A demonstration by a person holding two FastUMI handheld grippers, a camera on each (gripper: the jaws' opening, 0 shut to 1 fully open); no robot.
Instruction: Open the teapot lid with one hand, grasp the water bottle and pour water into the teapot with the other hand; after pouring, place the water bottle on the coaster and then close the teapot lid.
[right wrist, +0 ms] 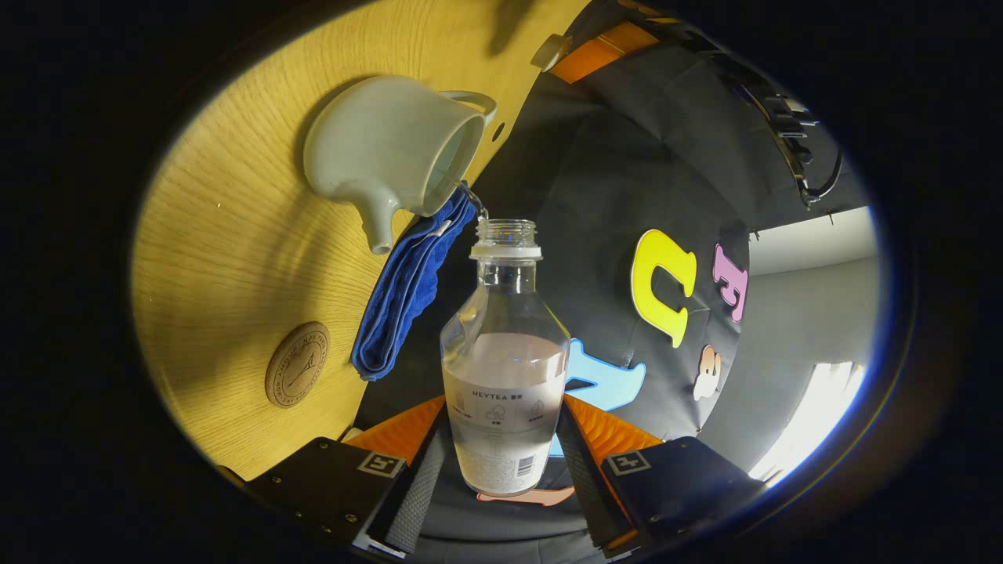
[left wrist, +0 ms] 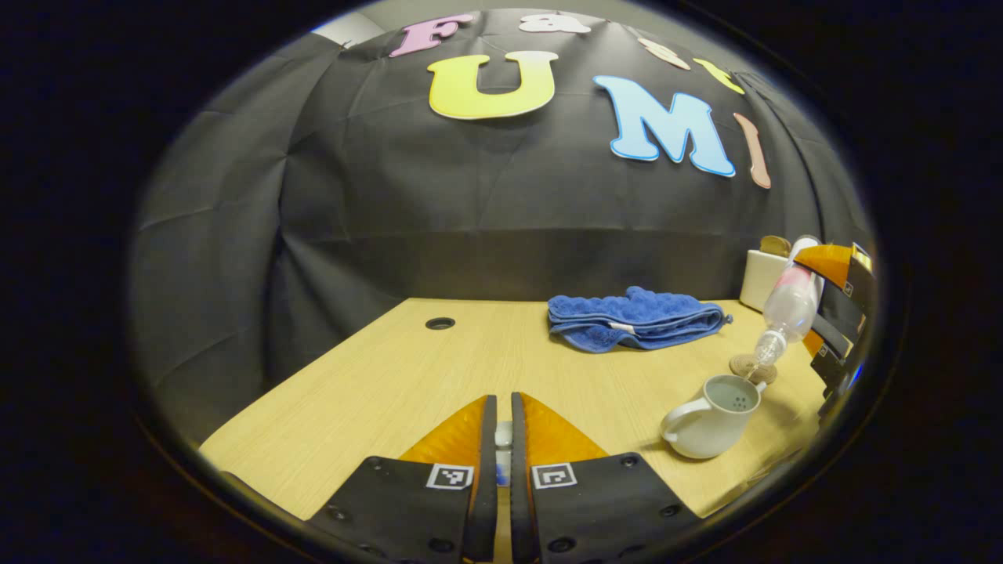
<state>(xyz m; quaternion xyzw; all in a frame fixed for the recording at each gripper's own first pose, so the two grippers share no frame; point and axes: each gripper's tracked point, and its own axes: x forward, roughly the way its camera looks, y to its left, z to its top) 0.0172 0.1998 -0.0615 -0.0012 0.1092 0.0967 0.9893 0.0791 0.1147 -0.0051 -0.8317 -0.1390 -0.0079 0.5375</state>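
Tilting over the table [left wrist: 376,376], right gripper [right wrist: 505,458] pinches the water bottle [right wrist: 505,368], mouth just above the open teapot [left wrist: 713,419]. Blue towel [left wrist: 635,317] far, coaster [right wrist: 298,364] beside. Left gripper [left wrist: 504,439] pinches the small teapot lid [left wrist: 503,433].

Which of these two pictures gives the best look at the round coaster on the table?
The right gripper view: the coaster lies bare on the table, its whole face visible. In the left gripper view the coaster is small and partly behind the tilted water bottle.
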